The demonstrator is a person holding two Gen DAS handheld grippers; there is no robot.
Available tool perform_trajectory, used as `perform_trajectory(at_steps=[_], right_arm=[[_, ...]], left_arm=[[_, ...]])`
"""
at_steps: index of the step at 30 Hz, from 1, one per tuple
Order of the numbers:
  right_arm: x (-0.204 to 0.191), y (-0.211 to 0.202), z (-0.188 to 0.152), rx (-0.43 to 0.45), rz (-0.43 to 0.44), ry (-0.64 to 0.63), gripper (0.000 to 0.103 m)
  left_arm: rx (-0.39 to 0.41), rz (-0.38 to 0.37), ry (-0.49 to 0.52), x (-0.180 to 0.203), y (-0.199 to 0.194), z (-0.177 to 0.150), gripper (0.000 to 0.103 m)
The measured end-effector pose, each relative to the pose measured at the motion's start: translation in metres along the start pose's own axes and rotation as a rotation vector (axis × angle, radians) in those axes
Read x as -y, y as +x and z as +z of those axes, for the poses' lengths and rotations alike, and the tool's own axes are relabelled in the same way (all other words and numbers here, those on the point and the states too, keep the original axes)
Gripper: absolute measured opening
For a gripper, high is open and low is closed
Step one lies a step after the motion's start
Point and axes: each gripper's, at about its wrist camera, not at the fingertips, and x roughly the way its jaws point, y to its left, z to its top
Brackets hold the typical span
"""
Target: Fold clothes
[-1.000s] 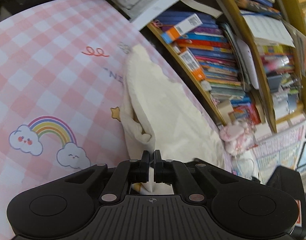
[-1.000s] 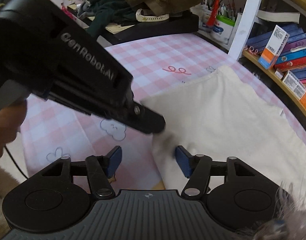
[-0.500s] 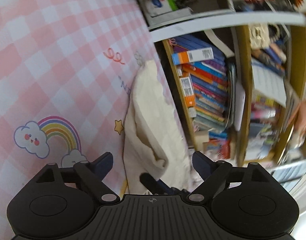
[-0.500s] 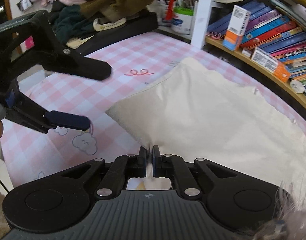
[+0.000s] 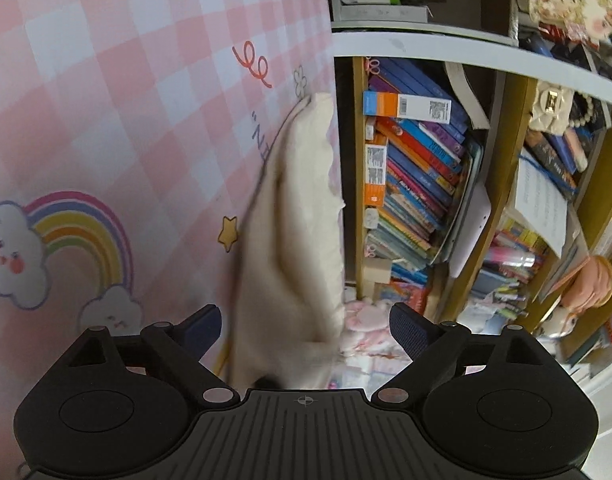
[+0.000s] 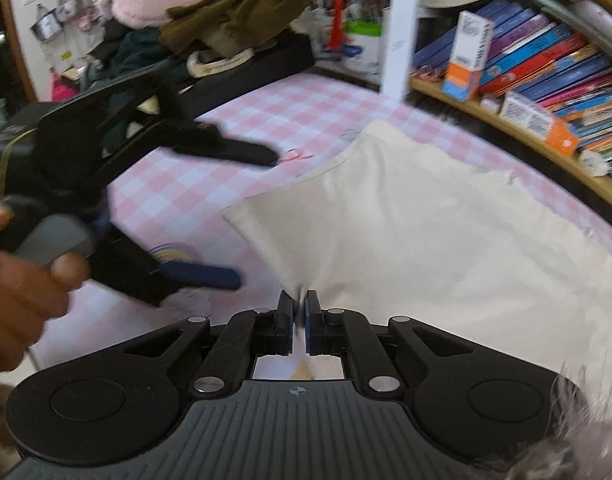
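two grippers, right gripper [image 6: 300, 312] pinching cream cloth [image 6: 425, 240], left gripper [image 5: 306, 326] fingers spread, bookshelf [image 5: 417, 184] beside

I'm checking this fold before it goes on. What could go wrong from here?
1. Only the right gripper pinches the cream garment, at one edge; the left gripper is open, so the fold may go crooked.
2. The garment lies at the table's edge by the bookshelf and may slide off.
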Motion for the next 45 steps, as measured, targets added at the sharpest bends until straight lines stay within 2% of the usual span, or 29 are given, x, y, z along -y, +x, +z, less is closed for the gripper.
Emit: perform_trajectory(at_steps=[1, 2, 3, 4, 11, 14, 22, 24, 25, 26, 27, 29, 32, 45], right_arm=[[-0.001, 0.0, -0.001, -0.006, 0.013, -0.002, 0.014], [-0.003, 0.0, -0.002, -0.006, 0.015, -0.001, 0.032], [-0.003, -0.002, -0.003, 0.001, 0.004, 0.001, 0.042], [-0.003, -0.004, -0.004, 0.008, -0.006, 0.003, 0.046], [0.015, -0.01, -0.01, 0.006, -0.071, 0.109, 0.049], [0.023, -0.01, -0.011, -0.001, -0.111, 0.144, 0.058], [0.045, -0.003, -0.01, -0.029, -0.198, 0.244, 0.067], [0.048, -0.002, -0.009, -0.034, -0.214, 0.258, 0.069], [0.048, -0.001, -0.008, -0.038, -0.219, 0.259, 0.07], [0.049, 0.0, -0.007, -0.041, -0.225, 0.259, 0.07], [0.049, 0.0, -0.006, -0.043, -0.234, 0.257, 0.07], [0.049, 0.001, -0.003, -0.044, -0.245, 0.251, 0.074], [0.051, 0.002, 0.001, -0.041, -0.253, 0.246, 0.076], [0.056, 0.016, 0.018, -0.065, -0.269, 0.214, 0.079]], left_arm=[[-0.002, -0.001, -0.01, -0.002, 0.002, 0.002, 0.093], [-0.002, 0.003, -0.012, -0.002, 0.004, 0.002, 0.093], [-0.002, 0.005, -0.015, -0.003, 0.005, 0.003, 0.093], [-0.003, -0.001, -0.018, -0.004, 0.006, 0.004, 0.093], [-0.028, 0.0, 0.011, -0.002, 0.009, 0.006, 0.092], [-0.041, 0.01, 0.03, -0.001, 0.011, 0.006, 0.092], [-0.064, 0.038, 0.069, 0.004, 0.015, 0.006, 0.091], [-0.063, 0.068, 0.076, 0.004, 0.015, 0.005, 0.086], [-0.063, 0.091, 0.082, 0.004, 0.015, 0.005, 0.079], [-0.064, 0.116, 0.088, 0.004, 0.015, 0.005, 0.066], [-0.065, 0.151, 0.099, 0.004, 0.016, 0.005, 0.058], [-0.067, 0.215, 0.112, 0.002, 0.018, 0.005, 0.03], [-0.067, 0.22, 0.073, -0.007, 0.018, 0.007, 0.015], [-0.07, 0.205, 0.071, -0.015, 0.019, 0.007, 0.014]])
